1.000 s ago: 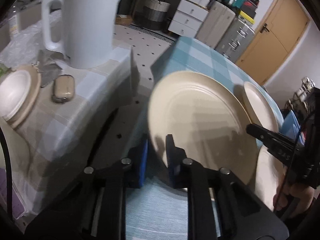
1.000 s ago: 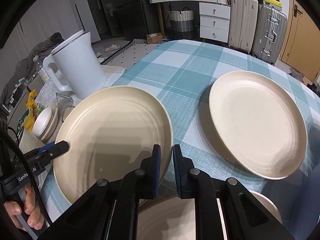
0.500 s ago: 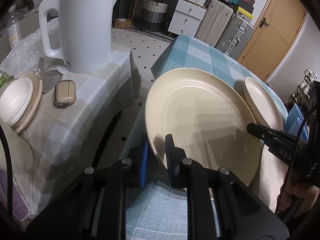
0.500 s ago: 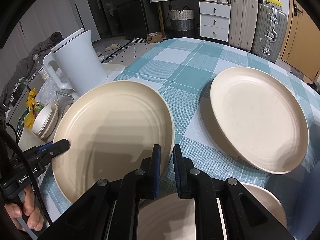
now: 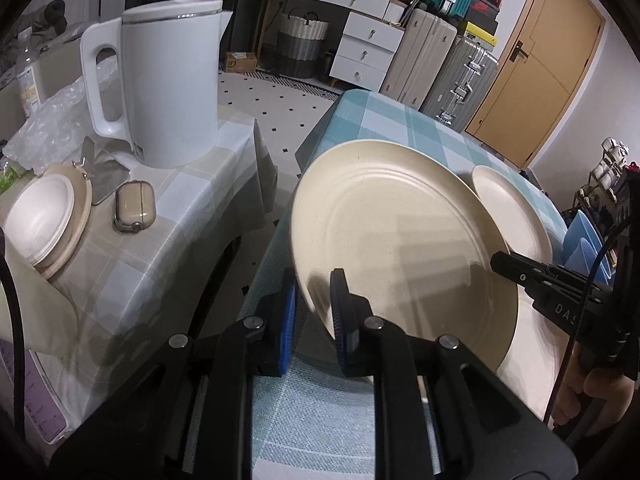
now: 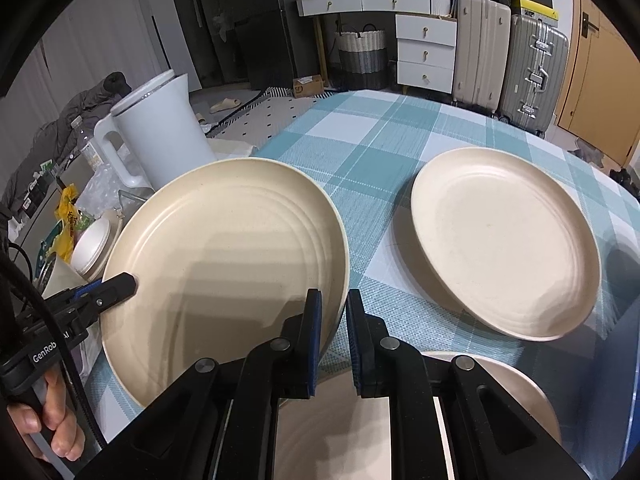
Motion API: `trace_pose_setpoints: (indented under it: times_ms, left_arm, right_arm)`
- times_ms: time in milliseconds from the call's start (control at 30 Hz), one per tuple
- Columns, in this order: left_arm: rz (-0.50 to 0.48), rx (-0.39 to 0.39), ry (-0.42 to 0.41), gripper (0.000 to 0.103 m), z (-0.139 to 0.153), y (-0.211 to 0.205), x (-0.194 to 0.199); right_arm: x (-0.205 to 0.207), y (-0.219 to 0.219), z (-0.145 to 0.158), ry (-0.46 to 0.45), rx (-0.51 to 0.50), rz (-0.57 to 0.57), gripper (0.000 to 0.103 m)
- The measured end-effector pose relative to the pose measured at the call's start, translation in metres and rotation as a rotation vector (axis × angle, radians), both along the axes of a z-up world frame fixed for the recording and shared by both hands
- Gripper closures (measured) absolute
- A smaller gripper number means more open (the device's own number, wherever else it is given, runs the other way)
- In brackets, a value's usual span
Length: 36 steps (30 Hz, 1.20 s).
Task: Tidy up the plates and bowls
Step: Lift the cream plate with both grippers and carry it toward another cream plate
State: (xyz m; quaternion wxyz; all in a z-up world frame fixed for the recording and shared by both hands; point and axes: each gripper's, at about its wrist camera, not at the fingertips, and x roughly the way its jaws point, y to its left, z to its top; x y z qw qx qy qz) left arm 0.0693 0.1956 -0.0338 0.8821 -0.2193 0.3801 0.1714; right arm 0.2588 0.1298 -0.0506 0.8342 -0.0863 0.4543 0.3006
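Note:
A large cream plate (image 5: 404, 248) (image 6: 224, 260) is held tilted above the blue checked table (image 6: 360, 152). My left gripper (image 5: 312, 312) is shut on its left rim; it also shows in the right wrist view (image 6: 120, 286). My right gripper (image 6: 334, 316) is shut on its right rim; it also shows in the left wrist view (image 5: 504, 262). A second cream plate (image 6: 504, 240) (image 5: 512, 208) lies on the table to the right. A third cream plate (image 6: 496, 392) lies below my right gripper, mostly hidden. Stacked cream bowls (image 5: 44, 220) sit on the side table.
A white kettle (image 5: 168, 80) (image 6: 156, 132), a small beige case (image 5: 134, 212) and plastic wrap stand on the side table (image 5: 132, 272) to the left. A blue rack (image 5: 584, 248) is at the far right. Suitcases, drawers and a door are behind.
The plate held by both grippers has moved slightly toward the table's middle and its far edge has risen a little. Both grips are unchanged.

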Motion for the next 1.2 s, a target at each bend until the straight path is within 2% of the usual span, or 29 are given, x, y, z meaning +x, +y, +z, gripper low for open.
trace_pose_setpoints:
  times_ms: [767,1200]
  left_arm:
    - [-0.081,0.054,-0.091,0.089,0.059,-0.054,-0.017]
    - [-0.145,0.084,-0.114,0.089,0.077,-0.089,-0.020]
  right_arm:
    - [-0.046,-0.057,0.052,-0.076,0.017,-0.067,0.090]
    - [-0.069,-0.092,0.066,-0.101,0.024,-0.124,0.090]
